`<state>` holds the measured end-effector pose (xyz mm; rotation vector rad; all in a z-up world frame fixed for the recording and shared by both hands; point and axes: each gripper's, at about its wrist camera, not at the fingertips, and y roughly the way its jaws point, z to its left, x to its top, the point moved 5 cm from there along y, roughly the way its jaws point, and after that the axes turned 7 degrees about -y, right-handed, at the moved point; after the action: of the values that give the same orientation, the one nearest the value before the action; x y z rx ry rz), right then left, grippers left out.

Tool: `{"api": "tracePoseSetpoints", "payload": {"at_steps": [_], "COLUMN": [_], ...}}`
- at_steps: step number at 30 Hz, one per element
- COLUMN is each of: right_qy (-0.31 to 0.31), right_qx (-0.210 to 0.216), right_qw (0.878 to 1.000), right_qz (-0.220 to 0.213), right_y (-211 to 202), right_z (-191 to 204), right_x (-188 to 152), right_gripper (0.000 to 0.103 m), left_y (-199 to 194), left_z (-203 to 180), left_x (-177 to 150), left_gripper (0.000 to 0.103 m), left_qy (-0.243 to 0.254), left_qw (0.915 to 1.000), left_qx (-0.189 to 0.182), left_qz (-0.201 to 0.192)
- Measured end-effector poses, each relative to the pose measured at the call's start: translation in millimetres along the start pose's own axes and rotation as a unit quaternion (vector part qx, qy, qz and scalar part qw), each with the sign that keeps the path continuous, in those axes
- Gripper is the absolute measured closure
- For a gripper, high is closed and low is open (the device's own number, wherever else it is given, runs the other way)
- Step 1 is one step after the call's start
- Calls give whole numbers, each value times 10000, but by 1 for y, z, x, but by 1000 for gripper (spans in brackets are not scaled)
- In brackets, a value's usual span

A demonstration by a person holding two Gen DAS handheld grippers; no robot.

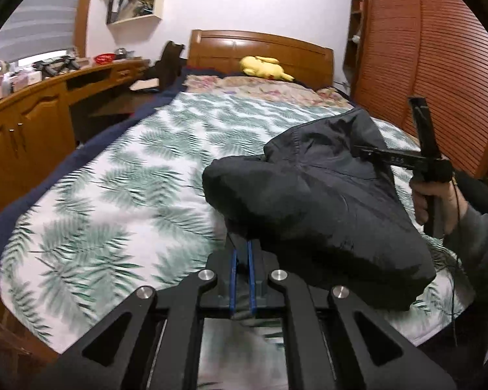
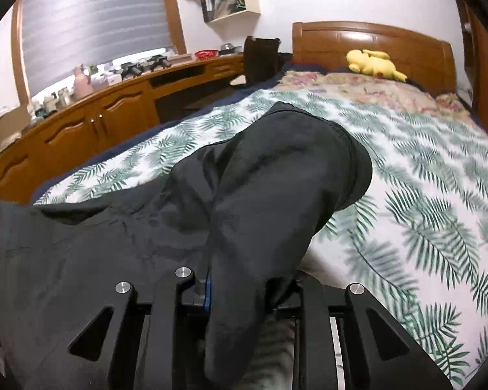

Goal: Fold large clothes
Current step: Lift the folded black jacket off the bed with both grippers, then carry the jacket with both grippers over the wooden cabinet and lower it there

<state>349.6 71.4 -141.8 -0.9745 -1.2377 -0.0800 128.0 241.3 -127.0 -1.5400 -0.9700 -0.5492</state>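
The dark jacket (image 1: 318, 214) hangs bunched above the leaf-print bed (image 1: 120, 175), lifted at two spots, likely to spread it for folding: the left gripper (image 1: 243, 256) has its blue fingers (image 1: 233, 279) pressed together on a thin edge, and the right gripper (image 2: 244, 289) pinches a thicker fold. No readable writing shows (small marks on the right tool are blurred).

Count: one dark jacket (image 1: 325, 214), one bed (image 1: 120, 175), one yellow plush toy (image 1: 265, 67) — by the headboard. Two hand-held grippers: left (image 1: 243, 253), right (image 2: 244, 286).
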Motion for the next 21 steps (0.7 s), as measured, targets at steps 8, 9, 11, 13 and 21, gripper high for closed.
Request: {"api": "tracePoseSetpoints", "payload": {"at_steps": [8,9,11,13,21], "right_qy": [-724,-837,-1031,-1223,-1529], "right_qx": [263,351,475,596,856], "right_qw": [9970,9959,9935,9907,9818], "right_qz": [40,38,22,40,735], "right_y": [68,82,102,122,200], "right_z": [116,140,178,216,321], "right_x": [72,86,104,120,138], "right_gripper": [81,81,81,82,75], "left_y": [-36,-43,-56,-65,-73], "left_z": [116,135,174,203,305], "left_x": [21,23,27,27,-4], "left_gripper": [99,99,99,99,99], "left_qy": [-71,-112,-237,-330,-699], "left_qw": [9956,9938,9896,9856,9656], "left_qx": [856,1019,1328,1572,2503], "left_qz": [-385,-429,-496,-530,-56]}}
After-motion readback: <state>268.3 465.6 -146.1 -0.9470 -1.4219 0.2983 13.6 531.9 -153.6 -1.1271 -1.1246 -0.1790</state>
